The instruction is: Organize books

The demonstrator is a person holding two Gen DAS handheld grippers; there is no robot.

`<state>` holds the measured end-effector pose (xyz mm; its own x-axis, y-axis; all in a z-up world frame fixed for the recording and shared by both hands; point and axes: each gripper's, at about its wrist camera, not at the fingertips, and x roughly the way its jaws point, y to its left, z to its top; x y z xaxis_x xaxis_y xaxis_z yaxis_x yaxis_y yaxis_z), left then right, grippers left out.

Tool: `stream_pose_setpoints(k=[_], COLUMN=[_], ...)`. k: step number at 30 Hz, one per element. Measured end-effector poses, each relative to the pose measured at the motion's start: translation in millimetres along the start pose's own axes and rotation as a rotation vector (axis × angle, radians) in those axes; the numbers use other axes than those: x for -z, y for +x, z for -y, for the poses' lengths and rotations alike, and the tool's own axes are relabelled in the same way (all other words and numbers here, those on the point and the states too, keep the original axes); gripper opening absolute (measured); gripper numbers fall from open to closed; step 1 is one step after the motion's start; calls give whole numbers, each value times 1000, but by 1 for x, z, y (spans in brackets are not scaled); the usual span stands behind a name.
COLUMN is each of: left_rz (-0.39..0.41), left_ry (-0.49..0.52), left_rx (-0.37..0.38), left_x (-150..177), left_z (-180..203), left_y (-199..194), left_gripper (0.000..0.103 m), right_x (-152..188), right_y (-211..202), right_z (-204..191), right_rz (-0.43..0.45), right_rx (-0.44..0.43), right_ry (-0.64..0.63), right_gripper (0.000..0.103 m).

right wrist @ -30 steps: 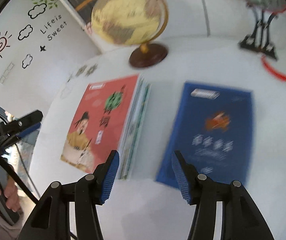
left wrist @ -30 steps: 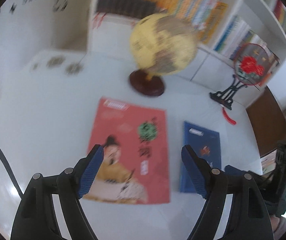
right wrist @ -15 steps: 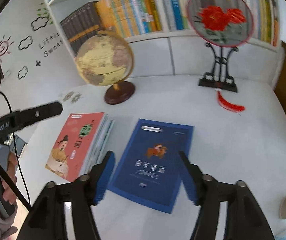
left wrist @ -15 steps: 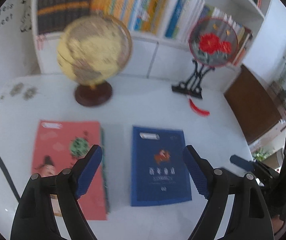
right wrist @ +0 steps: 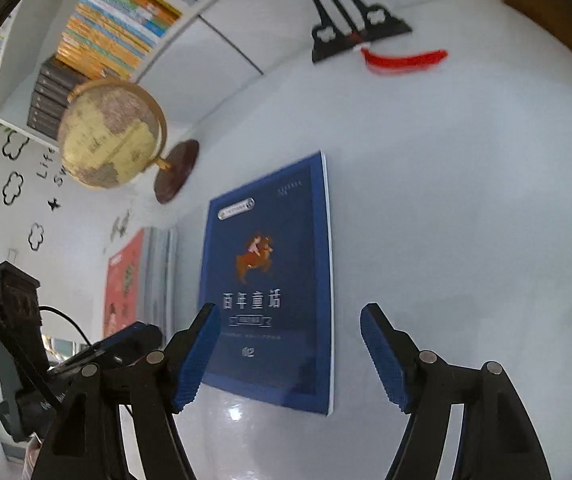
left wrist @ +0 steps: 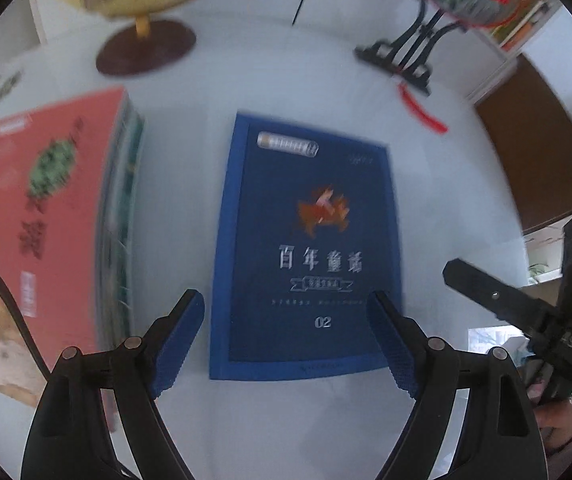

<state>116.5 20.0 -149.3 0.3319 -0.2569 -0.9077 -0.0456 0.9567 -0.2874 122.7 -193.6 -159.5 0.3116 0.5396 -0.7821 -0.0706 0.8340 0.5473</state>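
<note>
A dark blue book point(left wrist: 309, 220) lies flat on the white table point(left wrist: 445, 208), cover up. My left gripper point(left wrist: 286, 304) hangs open just above its near end, one finger past its left edge and the other over its right side; nothing is gripped. In the right wrist view the same blue book point(right wrist: 274, 264) lies under my right gripper point(right wrist: 289, 316), whose open, empty jaws straddle its right edge. A stack of books topped by a red cover point(left wrist: 42, 208) lies to the left, seen again as the red stack point(right wrist: 126, 280).
A globe point(right wrist: 110, 132) on a brown base point(left wrist: 146, 48) stands behind the books. A black fan stand point(left wrist: 405, 56) with a red tassel point(left wrist: 421, 108) stands at the back right. Behind are a filled bookshelf point(right wrist: 106, 32) and a brown cabinet point(left wrist: 537, 148).
Both grippers have swung from the red stack toward the blue book and come down closer to it. The right jaws stand wider than a second ago.
</note>
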Motion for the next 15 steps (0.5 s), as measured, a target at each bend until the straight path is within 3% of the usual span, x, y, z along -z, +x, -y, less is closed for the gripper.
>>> stream_pose_setpoints(k=[10, 15], left_rz=[-45, -6], left_ry=[-1, 10], left_rx=[-16, -2], left_x=[-7, -11], left_z=[-7, -12], left_y=[36, 37], left_gripper=[83, 100], right_x=[-6, -8], right_y=[45, 54], right_z=[1, 1], right_rz=[-84, -66], right_rx=[-24, -27], right_ry=[-93, -131], right_gripper=[71, 71])
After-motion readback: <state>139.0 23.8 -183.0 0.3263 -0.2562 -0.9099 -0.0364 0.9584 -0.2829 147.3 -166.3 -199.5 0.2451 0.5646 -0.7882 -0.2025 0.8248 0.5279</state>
